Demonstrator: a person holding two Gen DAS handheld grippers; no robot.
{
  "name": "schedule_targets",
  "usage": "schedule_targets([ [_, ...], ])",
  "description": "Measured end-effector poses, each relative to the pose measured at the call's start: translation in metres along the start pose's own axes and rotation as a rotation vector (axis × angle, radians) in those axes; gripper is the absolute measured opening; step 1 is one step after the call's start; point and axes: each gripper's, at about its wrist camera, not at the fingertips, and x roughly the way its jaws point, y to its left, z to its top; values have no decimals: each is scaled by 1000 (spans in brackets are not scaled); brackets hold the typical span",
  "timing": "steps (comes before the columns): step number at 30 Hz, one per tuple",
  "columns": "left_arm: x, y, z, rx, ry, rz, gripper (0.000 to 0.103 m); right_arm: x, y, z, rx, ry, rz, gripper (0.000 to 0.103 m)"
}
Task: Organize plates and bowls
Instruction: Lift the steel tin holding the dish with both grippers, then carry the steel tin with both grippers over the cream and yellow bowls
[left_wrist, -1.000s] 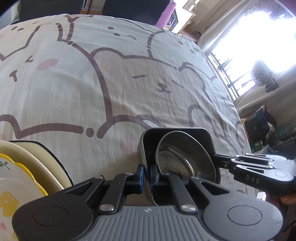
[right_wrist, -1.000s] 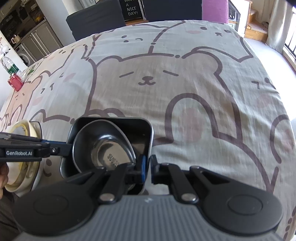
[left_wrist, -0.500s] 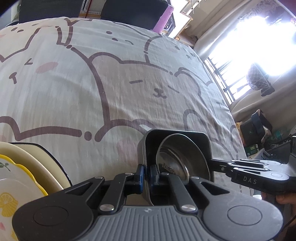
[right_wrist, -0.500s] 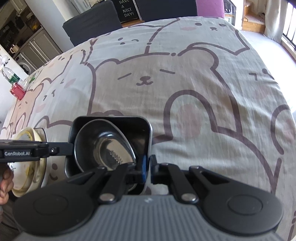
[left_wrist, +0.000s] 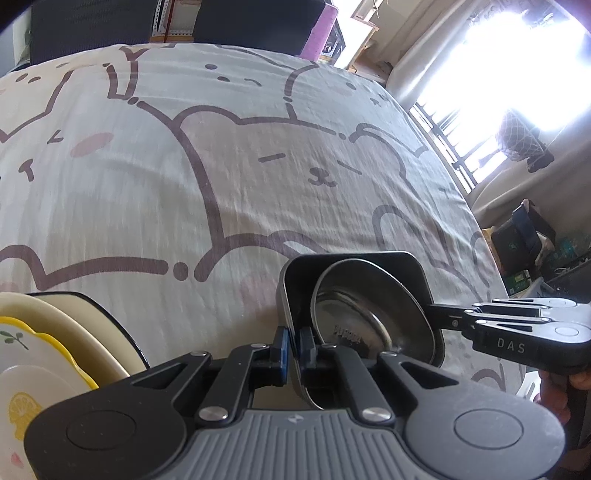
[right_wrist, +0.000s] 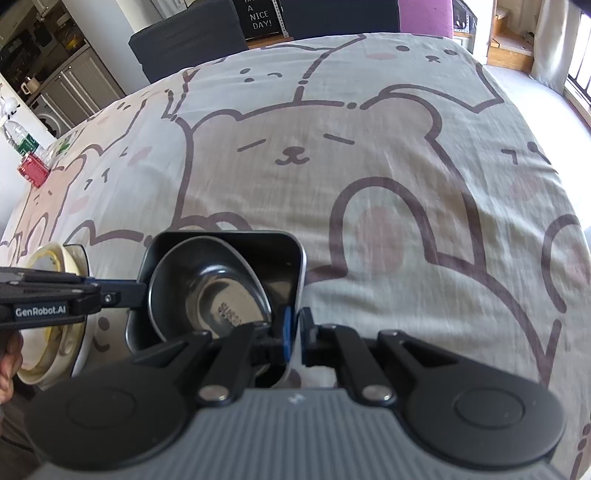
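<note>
The tray (left_wrist: 413, 266) rim was clamped by both grippers, left (left_wrist: 294, 345) and right (right_wrist: 295, 334); the bowl's (right_wrist: 207, 280) near edge was hidden.

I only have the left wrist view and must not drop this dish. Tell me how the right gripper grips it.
Observer: The right gripper is shut on the right-hand wall of the black square dish, with the wall pinched between its pads.
Operator: Report what stands at the far edge of the cloth on the left gripper's side.
Observer: A small red container and a water bottle stand there, well clear of the dish.
</note>
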Motion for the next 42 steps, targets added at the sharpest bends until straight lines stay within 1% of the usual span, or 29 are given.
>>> schedule_targets([
  [3,2,1,-1,-13,9,-2,7,1,-2,1,-1,5,2,6],
  [7,1,5,0,-54,6,-13,5,1,-3,1,3,5,7,6],
  [11,-6,-1,1,-25,-22,-6,5,-5,-5,1,10,-16,22,6],
  [16,-24,-2,4,-20,-66,-27,5,-17,-4,1,29,-66,29,6],
  [22,-54,6,5,-39,-127,-75,5,-44,1,2,64,-156,82,5],
  [29,-102,24,-3,-73,-223,-133,6,-69,17,4,95,-245,162,5],
  [37,-163,59,-17,-110,-349,-172,6,-89,55,4,112,-326,277,6],
  [42,-194,88,-36,-141,-400,-194,6,-94,85,-3,109,-356,339,6],
])
